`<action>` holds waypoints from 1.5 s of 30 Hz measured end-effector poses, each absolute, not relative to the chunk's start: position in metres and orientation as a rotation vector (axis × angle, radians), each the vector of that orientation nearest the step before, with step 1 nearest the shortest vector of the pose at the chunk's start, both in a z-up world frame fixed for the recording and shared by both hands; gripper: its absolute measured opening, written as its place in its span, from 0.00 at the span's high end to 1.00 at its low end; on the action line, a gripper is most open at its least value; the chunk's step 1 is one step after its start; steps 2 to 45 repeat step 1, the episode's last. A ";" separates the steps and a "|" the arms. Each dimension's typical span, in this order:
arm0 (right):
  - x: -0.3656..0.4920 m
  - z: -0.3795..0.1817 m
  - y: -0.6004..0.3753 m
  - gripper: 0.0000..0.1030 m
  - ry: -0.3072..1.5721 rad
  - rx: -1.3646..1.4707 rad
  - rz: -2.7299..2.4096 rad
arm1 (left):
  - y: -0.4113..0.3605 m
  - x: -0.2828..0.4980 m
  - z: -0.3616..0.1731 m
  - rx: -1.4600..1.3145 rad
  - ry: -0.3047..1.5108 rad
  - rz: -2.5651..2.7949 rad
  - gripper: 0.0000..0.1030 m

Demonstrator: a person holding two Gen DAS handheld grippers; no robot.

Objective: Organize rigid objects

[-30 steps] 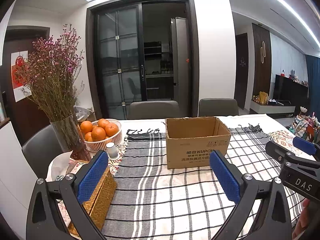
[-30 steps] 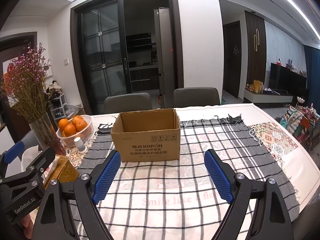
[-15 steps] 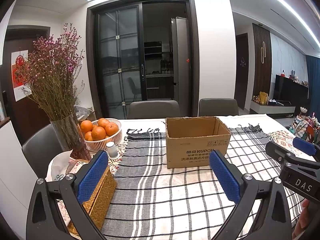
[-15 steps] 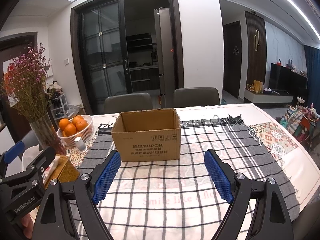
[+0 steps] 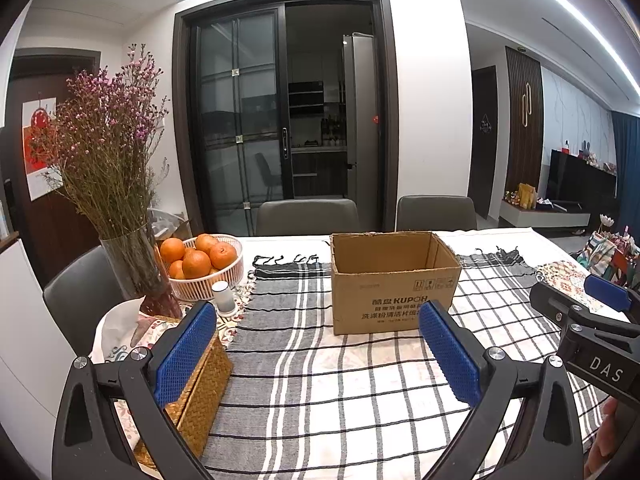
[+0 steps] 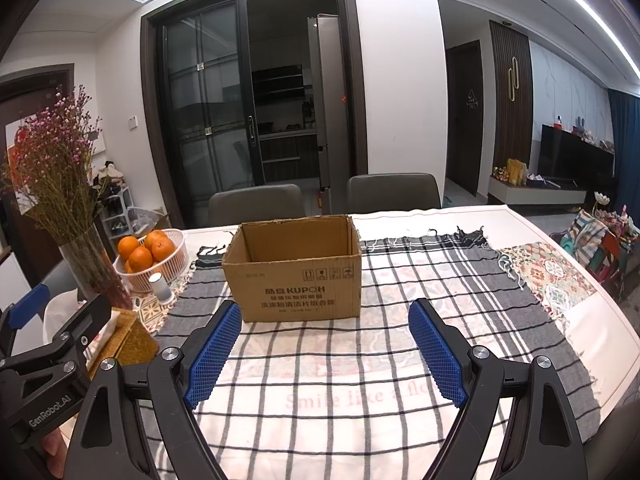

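Note:
An open brown cardboard box (image 5: pixel 394 280) stands on the checked tablecloth, also in the right wrist view (image 6: pixel 294 268); what is inside it is hidden. My left gripper (image 5: pixel 318 354) is open and empty, held above the cloth short of the box. My right gripper (image 6: pixel 326 354) is open and empty, also short of the box. The right gripper shows at the right edge of the left wrist view (image 5: pixel 592 328); the left one shows at the left edge of the right wrist view (image 6: pixel 48 360).
At the left stand a glass vase of dried purple flowers (image 5: pixel 134 268), a white basket of oranges (image 5: pixel 204 268), a small white bottle (image 5: pixel 223 298) and a woven tissue box (image 5: pixel 200 384). Two grey chairs (image 5: pixel 308 216) stand behind the table.

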State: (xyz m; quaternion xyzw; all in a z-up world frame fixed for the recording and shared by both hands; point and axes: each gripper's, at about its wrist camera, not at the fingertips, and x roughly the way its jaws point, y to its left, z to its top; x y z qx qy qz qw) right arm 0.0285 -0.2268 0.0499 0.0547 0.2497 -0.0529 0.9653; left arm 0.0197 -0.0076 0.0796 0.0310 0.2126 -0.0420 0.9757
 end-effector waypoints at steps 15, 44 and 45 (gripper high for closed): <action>0.029 0.050 -0.227 0.16 0.505 0.110 -0.105 | -0.007 0.019 0.080 0.062 0.427 -0.083 0.00; 0.029 0.050 -0.227 0.16 0.505 0.110 -0.105 | -0.007 0.019 0.080 0.062 0.427 -0.083 0.00; 0.029 0.050 -0.227 0.16 0.505 0.110 -0.105 | -0.007 0.019 0.080 0.062 0.427 -0.083 0.00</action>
